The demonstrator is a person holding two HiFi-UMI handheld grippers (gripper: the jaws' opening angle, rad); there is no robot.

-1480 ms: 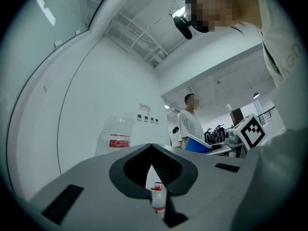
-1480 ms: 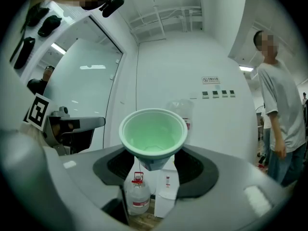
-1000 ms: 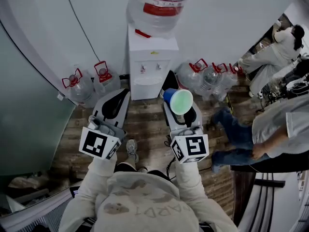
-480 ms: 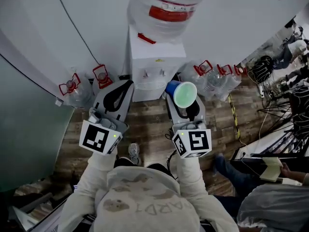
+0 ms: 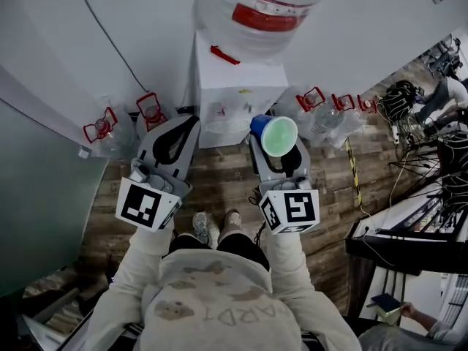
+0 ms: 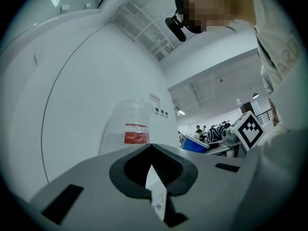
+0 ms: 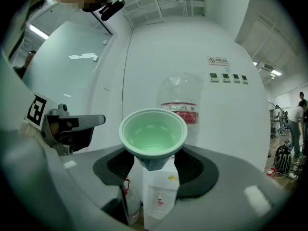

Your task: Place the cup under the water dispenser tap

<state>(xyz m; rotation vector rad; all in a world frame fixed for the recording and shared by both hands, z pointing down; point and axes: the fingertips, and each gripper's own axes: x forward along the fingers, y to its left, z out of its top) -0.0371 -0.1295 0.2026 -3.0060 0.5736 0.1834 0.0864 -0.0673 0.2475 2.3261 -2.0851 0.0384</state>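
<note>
A white water dispenser (image 5: 232, 97) stands against the wall with a large bottle (image 5: 257, 9) on top and two small taps (image 5: 229, 111) over its recess. My right gripper (image 5: 269, 143) is shut on a cup (image 5: 276, 133), blue outside and green inside, held upright just right of the recess. In the right gripper view the cup (image 7: 153, 136) sits between the jaws of the right gripper (image 7: 153, 163), above the dispenser (image 7: 159, 196). My left gripper (image 5: 186, 126) is shut and empty, in front of the dispenser's left side. From the left gripper (image 6: 150, 150) I see the bottle (image 6: 130, 129).
Empty water jugs with red handles stand on the wooden floor left (image 5: 102, 131) and right (image 5: 325, 119) of the dispenser. A glass partition (image 5: 36, 196) closes the left side. A desk with cables (image 5: 428, 189) is at the right. The person's shoes (image 5: 201, 229) are below.
Both grippers have moved closer to the dispenser together, the cup still held in the right one. The people at the right have dropped out of view.
</note>
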